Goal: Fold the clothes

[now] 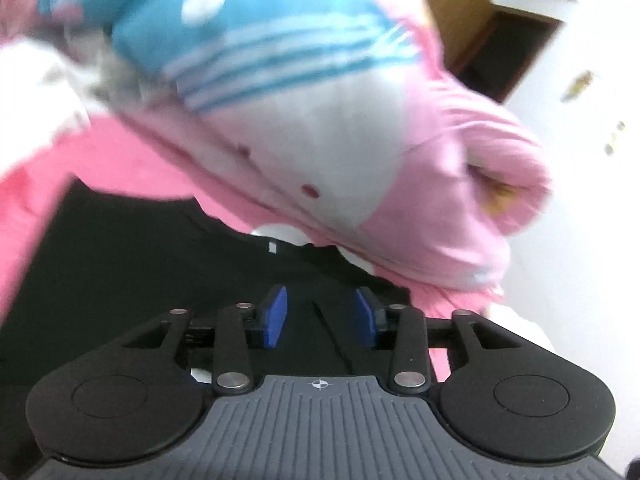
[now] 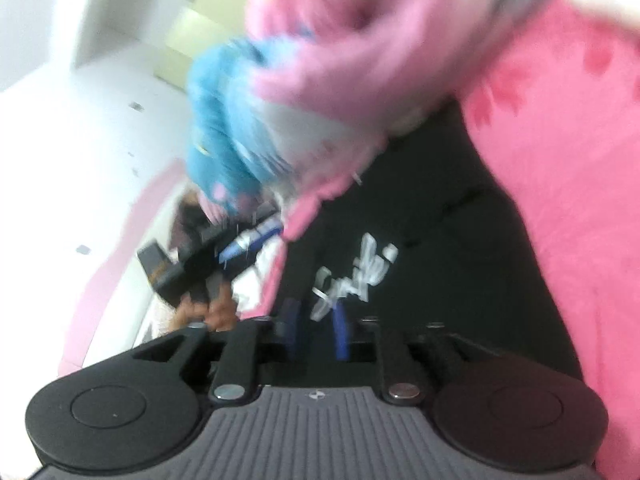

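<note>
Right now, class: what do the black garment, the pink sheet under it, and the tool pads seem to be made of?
Black garment: soft matte knit, probably cotton jersey; it creases loosely and carries white printed lettering. Pink sheet: thin woven fabric, likely cotton, matte, with a darker pink print. Left tool pads: blue, smooth, slightly glossy, perhaps rubber or foam; blur leaves it open.

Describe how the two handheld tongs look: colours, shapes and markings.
Both look the same. The left tongs have two blue rectangular pads on black linkage bars with silver rivets, flanked by two round black housings, above a grey ribbed plate bearing a small crosshair mark. The right tongs show the same blue pads, black links and grey ribbed plate, though blurred. No cables or sleeves show.
</note>
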Action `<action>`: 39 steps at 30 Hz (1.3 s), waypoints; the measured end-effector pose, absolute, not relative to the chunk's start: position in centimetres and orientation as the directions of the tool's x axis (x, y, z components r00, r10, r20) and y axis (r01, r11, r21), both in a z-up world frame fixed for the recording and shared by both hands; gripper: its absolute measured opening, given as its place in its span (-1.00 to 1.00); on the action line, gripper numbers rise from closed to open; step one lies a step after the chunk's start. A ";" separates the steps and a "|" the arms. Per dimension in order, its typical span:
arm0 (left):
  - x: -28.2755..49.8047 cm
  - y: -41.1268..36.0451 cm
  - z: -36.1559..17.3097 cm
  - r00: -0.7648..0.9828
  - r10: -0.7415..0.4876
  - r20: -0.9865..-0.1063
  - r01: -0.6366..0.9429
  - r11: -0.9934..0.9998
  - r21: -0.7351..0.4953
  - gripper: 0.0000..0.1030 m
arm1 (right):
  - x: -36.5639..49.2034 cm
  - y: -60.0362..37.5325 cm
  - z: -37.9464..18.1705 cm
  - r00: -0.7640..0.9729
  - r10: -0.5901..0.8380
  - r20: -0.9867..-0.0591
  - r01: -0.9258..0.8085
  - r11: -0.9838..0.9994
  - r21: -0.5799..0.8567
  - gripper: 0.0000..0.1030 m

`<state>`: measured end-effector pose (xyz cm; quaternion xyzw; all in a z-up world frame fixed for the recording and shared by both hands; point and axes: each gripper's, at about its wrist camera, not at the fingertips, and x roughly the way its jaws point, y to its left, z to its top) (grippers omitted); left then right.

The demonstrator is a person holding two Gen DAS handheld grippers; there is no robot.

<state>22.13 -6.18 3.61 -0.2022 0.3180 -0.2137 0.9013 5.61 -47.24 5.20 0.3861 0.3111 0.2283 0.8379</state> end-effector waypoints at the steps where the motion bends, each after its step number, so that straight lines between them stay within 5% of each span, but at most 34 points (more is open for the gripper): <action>1: 20.1 -5.3 4.6 0.710 -0.511 -0.484 0.270 0.833 -0.483 -0.07 | 3.1 -47.1 6.6 0.731 0.601 -0.322 -0.171 0.619 0.766 -0.24; 5: 11.3 -0.9 7.6 0.731 -0.496 -0.470 0.299 0.851 -0.432 0.29 | -6.9 -45.6 11.9 0.822 0.512 -0.251 -0.263 0.731 0.630 -0.17; 12: 0.0 2.7 6.2 0.748 -0.464 -0.475 0.335 0.881 -0.334 0.57 | -17.7 -38.4 14.9 0.887 0.411 -0.209 -0.314 0.871 0.379 0.47; 24: -7.9 3.7 -4.0 0.728 -0.438 -0.526 0.307 0.896 -0.321 0.58 | -17.2 -28.0 5.9 0.808 0.392 -0.440 -0.213 0.890 0.403 0.60; 28: -9.5 4.6 -5.4 0.761 -0.431 -0.485 0.320 0.899 -0.297 0.58 | -16.9 -26.0 4.8 0.810 0.370 -0.455 -0.214 0.909 0.358 0.96; 39: -10.9 8.6 -7.8 0.793 -0.446 -0.414 0.302 0.879 -0.368 0.52 | -12.2 -21.0 2.8 0.767 0.447 -0.461 -0.296 0.883 0.363 0.99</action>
